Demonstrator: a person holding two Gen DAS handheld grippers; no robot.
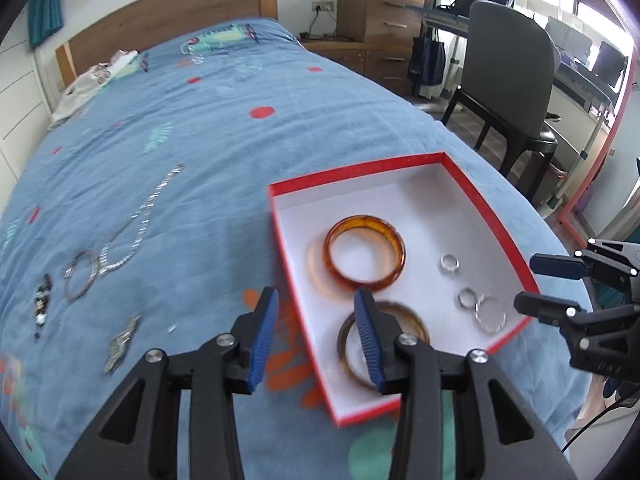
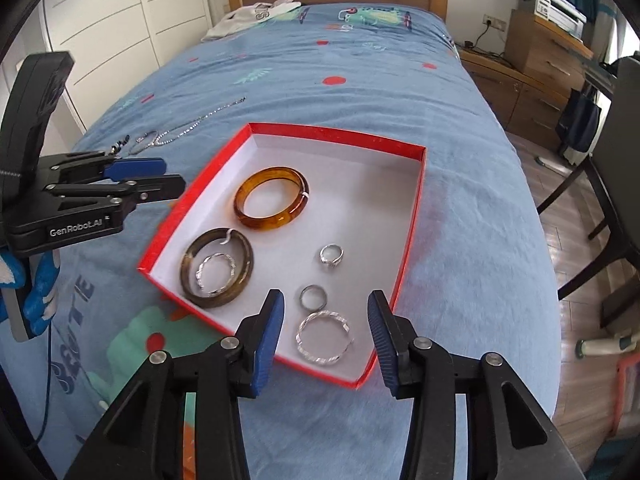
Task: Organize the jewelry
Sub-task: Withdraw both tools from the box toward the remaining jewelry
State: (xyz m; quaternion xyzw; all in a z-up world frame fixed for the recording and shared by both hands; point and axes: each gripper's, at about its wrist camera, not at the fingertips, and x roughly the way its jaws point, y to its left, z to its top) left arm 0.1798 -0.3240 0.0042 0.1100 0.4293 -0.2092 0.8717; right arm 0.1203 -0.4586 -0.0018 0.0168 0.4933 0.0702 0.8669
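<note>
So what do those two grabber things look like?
Both are black plastic with silver bolts. The left gripper and the right gripper each have two fingers lined with ribbed blue pads. White letters on the left one's side spell GenRobot.AI, and a thin dark cable hangs below it.

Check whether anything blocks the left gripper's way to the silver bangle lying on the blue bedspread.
Nothing visible does. The left gripper hovers open above the near-left rim of the red shallow box. The thin silver bangle lies out to its left, and only bare blue bedspread lies between them. The silver chain necklace touches the bangle's far side.
</note>
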